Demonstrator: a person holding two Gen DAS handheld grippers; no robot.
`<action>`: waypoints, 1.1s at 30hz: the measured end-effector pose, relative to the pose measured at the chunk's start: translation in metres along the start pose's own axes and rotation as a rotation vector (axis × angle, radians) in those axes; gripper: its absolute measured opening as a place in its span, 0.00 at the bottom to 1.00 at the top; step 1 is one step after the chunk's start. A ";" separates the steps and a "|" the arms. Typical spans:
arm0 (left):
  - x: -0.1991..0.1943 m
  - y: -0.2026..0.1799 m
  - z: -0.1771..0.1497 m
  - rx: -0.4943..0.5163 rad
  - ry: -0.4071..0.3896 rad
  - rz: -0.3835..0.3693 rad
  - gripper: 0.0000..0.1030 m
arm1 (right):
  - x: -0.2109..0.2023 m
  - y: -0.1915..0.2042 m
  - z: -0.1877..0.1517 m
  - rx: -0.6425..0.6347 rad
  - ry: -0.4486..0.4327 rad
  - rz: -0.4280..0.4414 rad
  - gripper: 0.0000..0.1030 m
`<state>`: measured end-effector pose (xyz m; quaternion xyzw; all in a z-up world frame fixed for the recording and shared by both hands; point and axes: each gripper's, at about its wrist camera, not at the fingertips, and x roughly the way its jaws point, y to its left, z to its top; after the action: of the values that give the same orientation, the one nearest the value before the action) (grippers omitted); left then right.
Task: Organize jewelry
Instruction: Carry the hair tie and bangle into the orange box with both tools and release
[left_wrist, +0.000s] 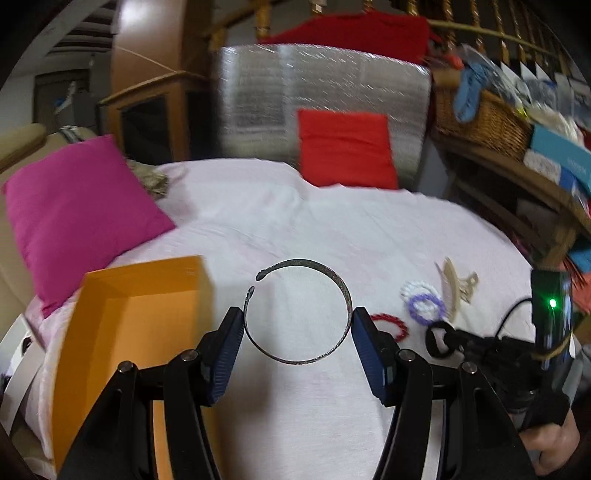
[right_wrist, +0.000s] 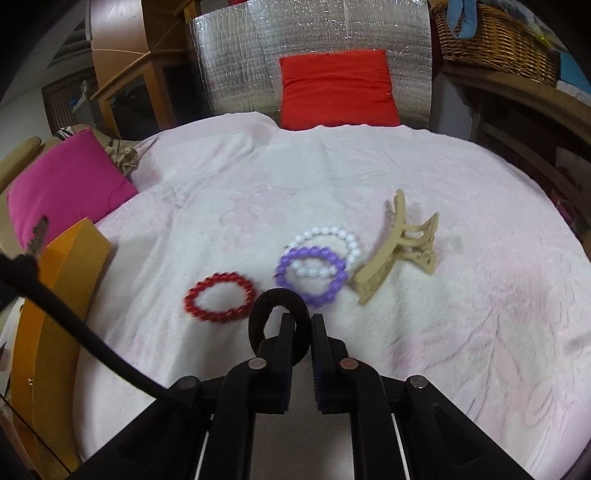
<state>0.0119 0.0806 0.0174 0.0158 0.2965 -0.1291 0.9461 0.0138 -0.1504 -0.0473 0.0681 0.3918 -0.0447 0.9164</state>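
My left gripper (left_wrist: 297, 320) is shut on a dark metal cuff bangle (left_wrist: 341, 286), its pads pressing the ring's two sides, held above the pale pink blanket (left_wrist: 288, 214). An orange open box (left_wrist: 122, 332) lies just left of it. My right gripper (right_wrist: 303, 325) is shut on a black hair tie (right_wrist: 258, 314), also seen in the left wrist view (left_wrist: 437, 338). On the blanket lie a red bead bracelet (right_wrist: 219, 297), a purple bead bracelet (right_wrist: 312, 275), a white bead bracelet (right_wrist: 332, 236) under the purple one, and a beige hair claw (right_wrist: 399, 254).
A magenta pillow (left_wrist: 77, 218) lies at the left and a red pillow (left_wrist: 345, 147) at the back against a silver foil panel (left_wrist: 325, 81). A wicker basket (left_wrist: 484, 118) and boxes sit on a wooden shelf at the right. The orange box also shows at the left of the right wrist view (right_wrist: 55, 295).
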 end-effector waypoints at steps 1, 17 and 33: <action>-0.004 0.008 0.000 -0.014 -0.009 0.013 0.60 | -0.002 0.005 -0.001 0.001 0.004 0.004 0.09; -0.031 0.146 -0.016 -0.288 -0.031 0.264 0.60 | -0.052 0.166 0.069 -0.191 -0.080 0.225 0.09; 0.003 0.204 -0.070 -0.347 0.279 0.491 0.60 | 0.025 0.307 0.065 -0.319 0.153 0.423 0.09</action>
<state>0.0266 0.2843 -0.0511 -0.0570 0.4280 0.1585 0.8880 0.1182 0.1412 0.0066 0.0063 0.4391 0.2151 0.8723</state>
